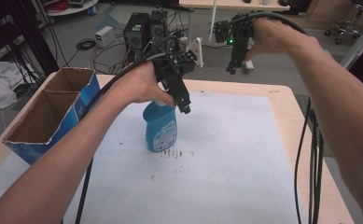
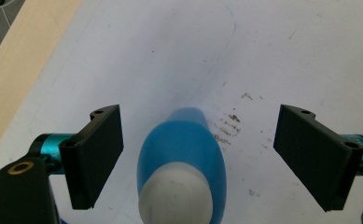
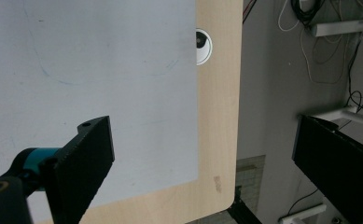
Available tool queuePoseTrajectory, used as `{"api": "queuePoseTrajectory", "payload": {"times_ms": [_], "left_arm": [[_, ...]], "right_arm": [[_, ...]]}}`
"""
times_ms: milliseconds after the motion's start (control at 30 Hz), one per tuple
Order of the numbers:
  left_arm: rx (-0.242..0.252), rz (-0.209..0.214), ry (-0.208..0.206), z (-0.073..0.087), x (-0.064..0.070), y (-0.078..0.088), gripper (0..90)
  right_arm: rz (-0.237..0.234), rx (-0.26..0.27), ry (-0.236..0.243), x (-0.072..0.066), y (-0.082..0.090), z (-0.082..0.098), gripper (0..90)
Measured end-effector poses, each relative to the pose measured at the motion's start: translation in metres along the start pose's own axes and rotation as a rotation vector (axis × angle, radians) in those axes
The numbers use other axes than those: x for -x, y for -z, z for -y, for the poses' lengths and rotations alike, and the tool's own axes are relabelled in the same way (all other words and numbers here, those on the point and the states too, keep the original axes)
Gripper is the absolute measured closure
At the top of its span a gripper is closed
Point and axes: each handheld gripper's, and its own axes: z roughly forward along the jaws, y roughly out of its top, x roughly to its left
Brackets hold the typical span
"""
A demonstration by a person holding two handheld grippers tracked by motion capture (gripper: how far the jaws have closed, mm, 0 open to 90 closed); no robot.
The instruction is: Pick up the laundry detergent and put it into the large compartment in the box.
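The bottle [image 1: 160, 127], blue with a pale cap and a printed label, stands upright on the white sheet [image 1: 226, 154] that covers most of the table [image 1: 289, 100]. It sits left of the sheet's middle, with a patch of small brown specks [image 1: 173, 153] on the sheet just beside its base on the near side. In the high view the left gripper [image 1: 184, 106] is held directly above the bottle, tilted downward, its tip level with the bottle's top; the hand [image 1: 139, 84] that grips it covers the cap from this angle. In the left gripper view the left gripper [image 2: 198, 156] has its jaws spread wide, one on each side of the bottle [image 2: 183, 158], and clear gaps show between each jaw and the blue body, so nothing is clamped. The specks [image 2: 230, 122] lie beyond the bottle in that view. The right gripper [image 1: 231, 70] is held high, well apart from the bottle, past the far edge of the table and pointing down. In the right gripper view the right gripper [image 3: 202, 163] also has its jaws wide apart and empty, looking down on a corner of the sheet [image 3: 100, 70], the bare wooden table [image 3: 219, 116] and the floor beyond. An open cardboard box [image 1: 53, 114] with blue sides stands on the table well left of the bottle.
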Motion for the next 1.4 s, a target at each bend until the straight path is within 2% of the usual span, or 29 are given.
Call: {"api": "queuePoseTrajectory", "payload": {"times_ms": [267,433,567,1000,1167,1400], "left_arm": [[-0.029,-0.016,0.064,0.016,-0.005,-0.010,15.8],[-0.035,0.006,0.091,0.022,-0.005,-0.014,15.8],[-0.035,0.007,0.106,0.026,-0.006,-0.016,15.7],[-0.041,0.011,0.126,0.032,-0.011,-0.022,17.1],[-0.050,0.011,0.114,0.032,-0.011,-0.023,20.2],[-0.043,0.016,0.121,0.033,-0.012,-0.024,23.1]], "right_arm": [[0.006,0.008,0.011,-0.001,-0.002,-0.008,4.7],[0.004,0.006,0.016,-0.001,-0.003,-0.010,4.6],[0.007,0.005,0.012,-0.001,-0.003,-0.010,4.6],[0.007,0.004,0.014,-0.002,-0.004,-0.012,4.7],[0.008,0.004,0.009,-0.002,-0.004,-0.012,4.7],[0.009,0.003,0.007,-0.001,-0.004,-0.011,4.6]]}}
